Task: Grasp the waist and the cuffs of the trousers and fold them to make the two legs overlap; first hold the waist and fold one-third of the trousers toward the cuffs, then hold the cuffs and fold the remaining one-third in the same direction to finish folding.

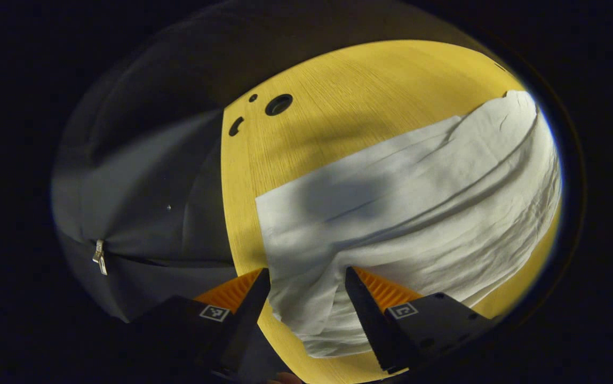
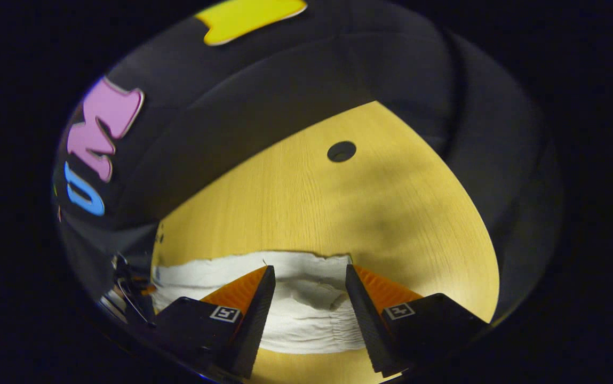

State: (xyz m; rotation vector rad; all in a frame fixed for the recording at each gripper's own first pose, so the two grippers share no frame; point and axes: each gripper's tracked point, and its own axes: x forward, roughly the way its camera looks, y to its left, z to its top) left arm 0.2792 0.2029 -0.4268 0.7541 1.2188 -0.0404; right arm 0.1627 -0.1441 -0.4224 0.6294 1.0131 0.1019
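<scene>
Both views look steeply down, close over the shared table (image 1: 338,106) and trousers (image 1: 418,202).

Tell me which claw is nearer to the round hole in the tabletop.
Probably the right claw: the round hole lies straight ahead of it, just beyond the white trousers. From the left claw, open over the trousers, the hole sits far across the wooden table.
</scene>
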